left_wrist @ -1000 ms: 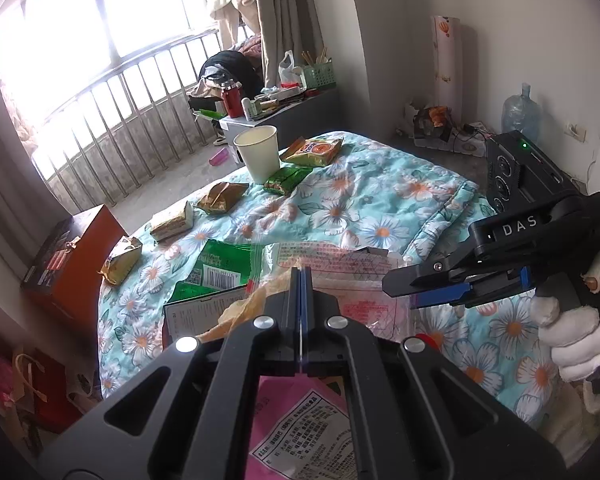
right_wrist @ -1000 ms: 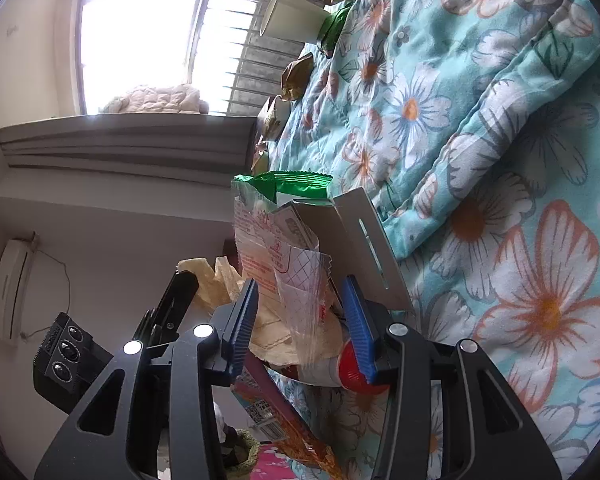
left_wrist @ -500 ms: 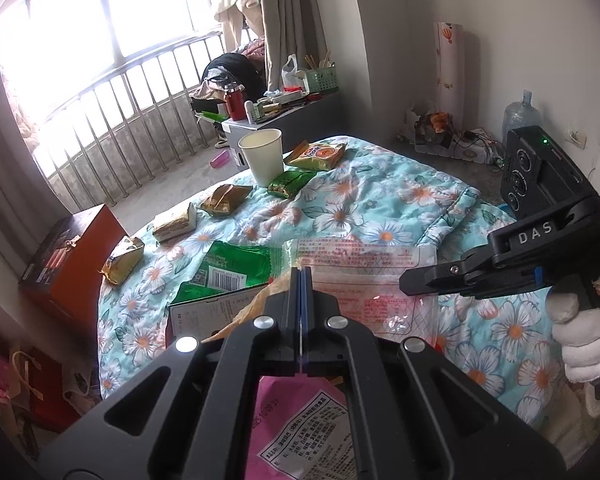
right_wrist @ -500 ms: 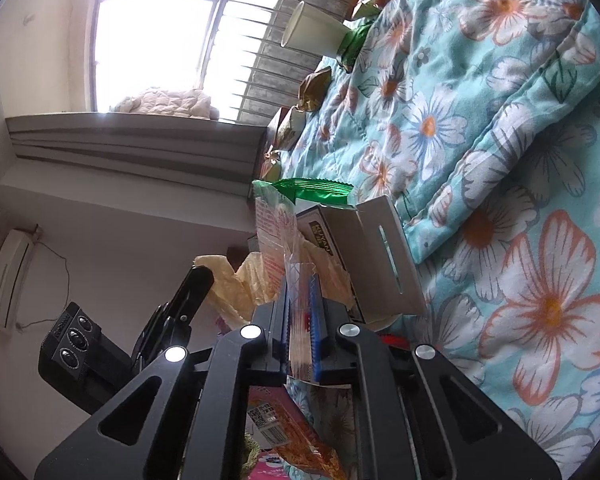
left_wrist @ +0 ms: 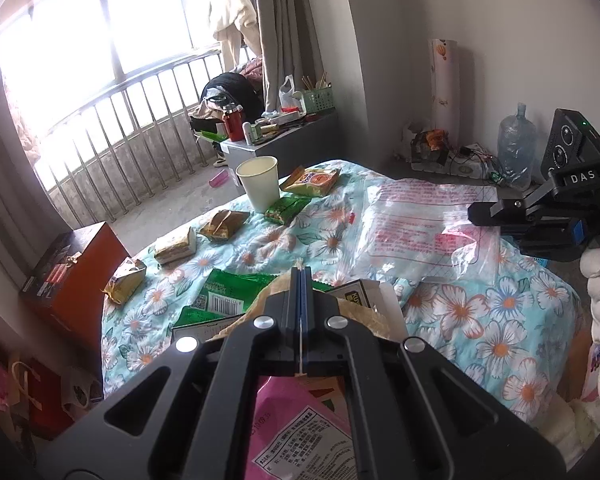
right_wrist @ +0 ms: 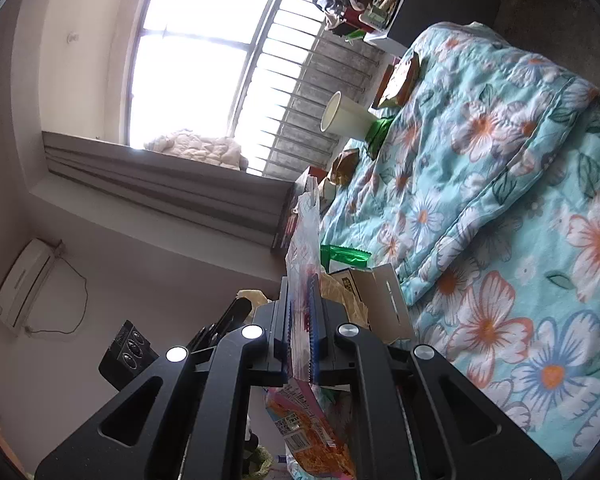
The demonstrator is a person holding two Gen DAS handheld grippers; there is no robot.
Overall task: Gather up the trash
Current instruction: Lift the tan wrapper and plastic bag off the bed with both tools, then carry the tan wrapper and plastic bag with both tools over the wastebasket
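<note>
My right gripper (right_wrist: 301, 312) is shut on a clear plastic bag with red print (right_wrist: 305, 236); the left wrist view shows the bag (left_wrist: 416, 228) held up above the bed by that gripper (left_wrist: 500, 216). My left gripper (left_wrist: 301, 280) is shut on the thin tan edge of a trash bag (left_wrist: 356, 312), which holds a pink wrapper (left_wrist: 300, 432). A green wrapper (left_wrist: 220, 300) and a flattened white box (left_wrist: 364, 292) lie just past my left fingers. On the floral quilt (left_wrist: 480, 320) stand a paper cup (left_wrist: 259, 181) and several snack wrappers (left_wrist: 312, 179).
A red-brown box (left_wrist: 72, 268) stands on the floor left of the bed. A grey side table (left_wrist: 276, 140) with clutter is by the window railing. A water jug (left_wrist: 516, 144) and a power strip sit by the right wall.
My right gripper has shut on the clear plastic bag and lifted it up and to the right, off the pile. My left gripper stays shut on the trash bag's edge.
</note>
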